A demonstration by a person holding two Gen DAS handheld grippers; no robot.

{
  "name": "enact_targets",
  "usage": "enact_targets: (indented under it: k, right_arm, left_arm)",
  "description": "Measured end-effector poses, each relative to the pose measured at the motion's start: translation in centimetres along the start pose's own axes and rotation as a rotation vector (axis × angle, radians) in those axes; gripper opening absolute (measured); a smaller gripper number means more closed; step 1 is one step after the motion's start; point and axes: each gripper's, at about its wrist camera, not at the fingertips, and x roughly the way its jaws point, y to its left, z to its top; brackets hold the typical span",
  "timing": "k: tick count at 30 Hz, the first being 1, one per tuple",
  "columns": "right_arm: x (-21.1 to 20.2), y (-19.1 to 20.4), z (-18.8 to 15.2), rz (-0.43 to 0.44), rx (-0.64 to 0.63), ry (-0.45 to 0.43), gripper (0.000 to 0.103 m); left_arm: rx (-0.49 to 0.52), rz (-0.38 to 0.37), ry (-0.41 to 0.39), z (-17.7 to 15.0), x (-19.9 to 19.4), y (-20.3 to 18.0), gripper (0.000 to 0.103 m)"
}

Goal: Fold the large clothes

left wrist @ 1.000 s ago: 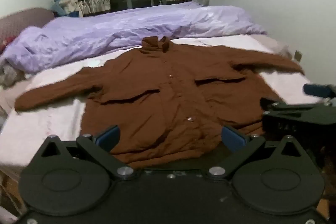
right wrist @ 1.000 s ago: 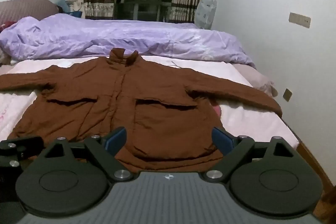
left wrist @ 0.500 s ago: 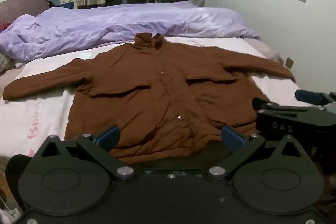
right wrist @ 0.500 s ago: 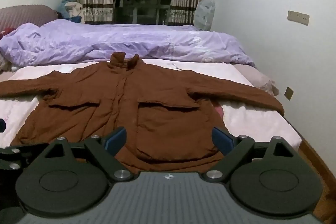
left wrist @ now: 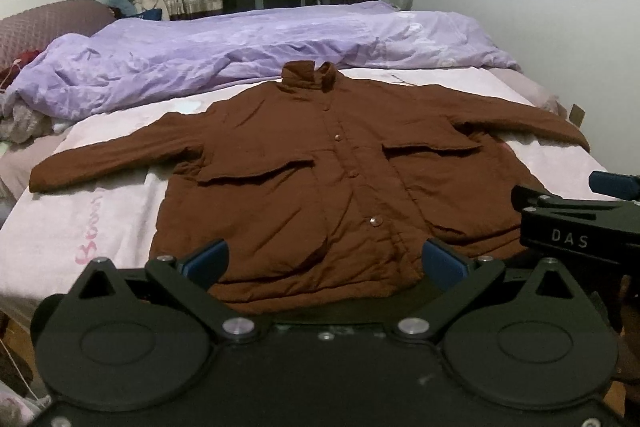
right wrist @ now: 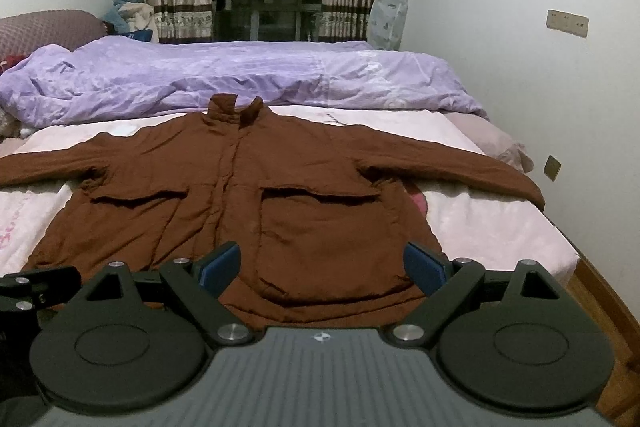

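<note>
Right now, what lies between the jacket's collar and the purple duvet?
Only a narrow strip of pink bedsheet separates the collar from the purple duvet, clearest in the right wrist view.

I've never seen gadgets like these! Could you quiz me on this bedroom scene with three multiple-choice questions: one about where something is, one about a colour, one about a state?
1. Where does the jacket lie?
A. spread on the bed
B. on the floor
C. hanging at the curtains

2. What colour is the duvet beyond its collar?
A. green
B. lilac
C. black

3. How are the sleeves?
A. folded across the chest
B. rolled up
C. stretched out sideways

Answers: 1 A, it lies flat on the pink sheet. 2 B, the bedding is pale purple. 3 C, both sleeves reach outward, nothing folded yet.
</note>
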Motion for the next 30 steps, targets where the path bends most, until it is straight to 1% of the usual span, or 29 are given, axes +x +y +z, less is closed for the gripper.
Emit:
enact_targets:
  k: [12, 23, 27, 30]
  right_arm:
    - [0.06, 0.50, -0.26, 0.007, -0.011, 0.000, 0.103]
    - [-0.13, 0.72, -0.25, 0.013, -0.016, -0.002, 0.103]
    - [-0.06, 0.83, -0.28, 0.015, -0.019, 0.000, 0.103]
    - [0.00, 0.95, -0.27, 0.016, -0.019, 0.001, 0.103]
  left_arm:
    - [-0.004, -0.005, 0.002, -0.08, -0.05, -0.06, 0.103]
    - [0.003, 0.005, -0.008, -0.08, 0.06, 0.05, 0.103]
    - [0.007, -0.031, -0.014, -0.24, -0.17, 0.04, 0.103]
    - [0.014, -0.032, -0.021, -0.21, -0.27, -0.11, 0.103]
